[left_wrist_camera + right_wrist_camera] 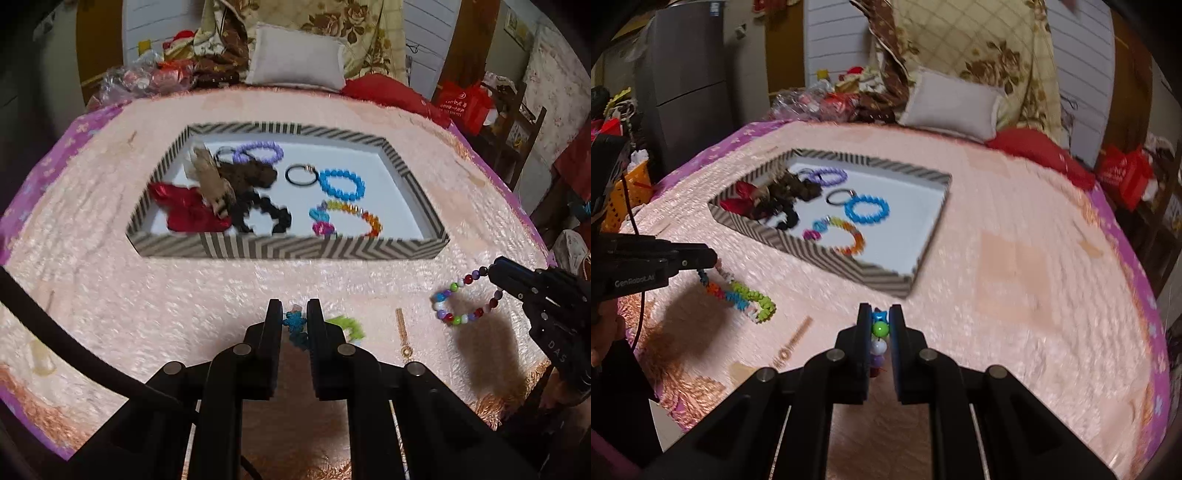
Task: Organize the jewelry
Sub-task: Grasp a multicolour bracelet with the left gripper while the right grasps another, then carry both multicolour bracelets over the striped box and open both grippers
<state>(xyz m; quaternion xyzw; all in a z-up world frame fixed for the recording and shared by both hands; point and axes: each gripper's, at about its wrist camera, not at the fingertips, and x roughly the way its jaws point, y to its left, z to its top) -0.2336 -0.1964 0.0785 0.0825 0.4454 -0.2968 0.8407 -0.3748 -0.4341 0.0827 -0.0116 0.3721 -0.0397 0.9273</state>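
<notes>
Left wrist view first: the left tongs point(294, 314) are clenched on a spiky multicolour bracelet point(297, 328), with a teal bit pinched between the two fingers and a lime green part sticking out to the right. It all sits over the fuzzy pink blanket point(184, 302) on the bed. Further ahead is the striped tray point(288, 247), already holding a blue bead bracelet point(341, 184), a purple bracelet point(258, 151), a rainbow bracelet point(351, 219), a black ring point(300, 175), plus red, tan and black scrunchies piled on its left side. Off to the right, the right tongs point(493, 273) are clamped on a round-bead bracelet point(466, 300) that dangles in a loop above its shadow. A small gold piece point(403, 332) lies on the blanket between the two.

Right wrist view: the right tongs point(880, 317) are shut tight on the round-bead bracelet point(880, 332), green and white beads showing in the gap. At the left, the left tongs point(711, 258) grip one end of the spiky bracelet point(738, 295), the rest trailing down onto the blanket point(1015, 295). The tray point(849, 264) sits beyond, well apart from both.
</notes>
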